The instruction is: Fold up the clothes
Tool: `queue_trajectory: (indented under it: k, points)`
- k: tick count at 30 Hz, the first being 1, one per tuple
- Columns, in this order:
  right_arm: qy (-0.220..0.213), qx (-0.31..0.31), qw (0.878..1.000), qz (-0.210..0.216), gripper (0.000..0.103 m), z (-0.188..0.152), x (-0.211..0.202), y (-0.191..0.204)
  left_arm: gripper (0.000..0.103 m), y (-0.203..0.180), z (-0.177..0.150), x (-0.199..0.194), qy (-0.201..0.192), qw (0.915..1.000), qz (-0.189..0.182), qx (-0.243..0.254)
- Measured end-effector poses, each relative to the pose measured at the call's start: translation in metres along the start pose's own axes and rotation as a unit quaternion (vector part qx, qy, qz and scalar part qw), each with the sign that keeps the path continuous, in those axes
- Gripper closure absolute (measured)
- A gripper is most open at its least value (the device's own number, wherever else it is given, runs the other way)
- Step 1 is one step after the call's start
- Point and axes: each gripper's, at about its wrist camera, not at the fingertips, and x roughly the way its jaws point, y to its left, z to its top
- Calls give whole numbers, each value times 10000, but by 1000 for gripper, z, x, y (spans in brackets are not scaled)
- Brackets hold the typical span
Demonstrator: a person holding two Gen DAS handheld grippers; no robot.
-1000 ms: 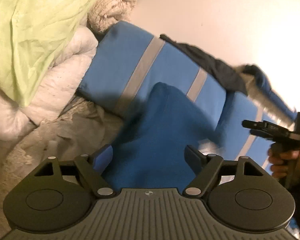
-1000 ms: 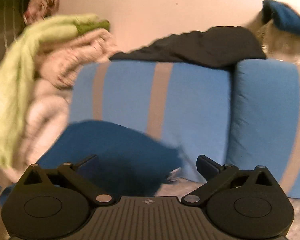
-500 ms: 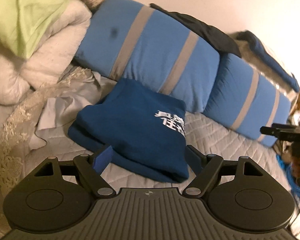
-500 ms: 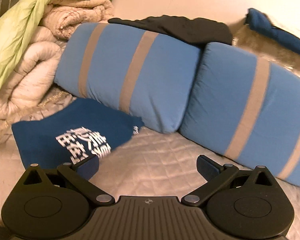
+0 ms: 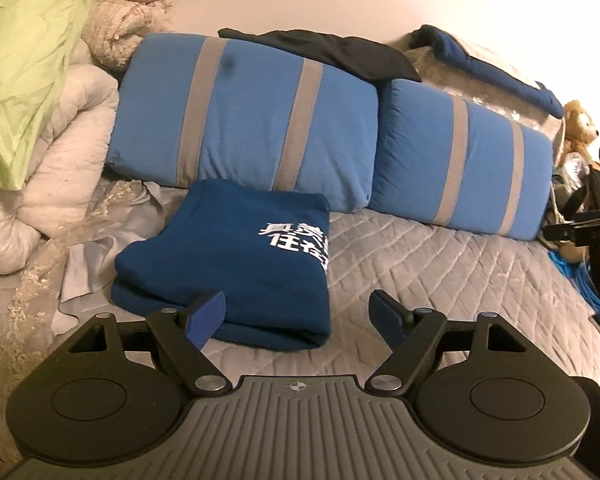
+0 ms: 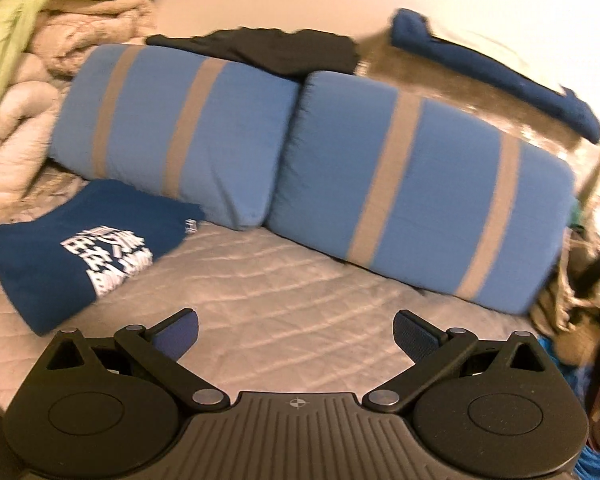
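Left gripper (image 5: 298,314): I see its fingers spread wide and empty, low in the frame, the left pad (image 5: 204,320) just in front of the shirt's near edge.
Right gripper (image 6: 296,338): spread wide too, pinching nothing, over bare quilt at lower centre of my right view.
Navy shirt (image 5: 236,256): folded into a neat rectangle, white lettering up, lying flat on the grey quilted bedspread (image 5: 440,276) at centre-left of my left view; in my right view it sits at the left edge (image 6: 56,256). Its far edge touches the left pillow.
Striped blue pillows (image 5: 252,120): two side by side across mid-frame.
Black garment (image 5: 332,50): draped over the pillow tops, unfolded.
Dark blue garment (image 6: 500,72): upper right, lying loose.
Containers: I see none; clothes lie straight on the bed.
Bedding pile (image 5: 40,92): upper left, cream quilts under a green sheet.
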Motion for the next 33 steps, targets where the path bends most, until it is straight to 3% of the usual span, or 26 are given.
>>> queue_trajectory:
  k: [8, 22, 33]
  points:
    - [256, 335, 9988, -232, 0, -41, -9, -31, 24, -15, -9, 5, 138, 9997, -187, 46]
    - [792, 953, 9897, -711, 0, -131, 2, -105, 24, -7, -32, 33, 608, 9981, 126, 5]
    - [955, 1290, 9797, -1205, 0, -195, 23, -154, 24, 23, -56, 57, 877, 9942, 626, 3]
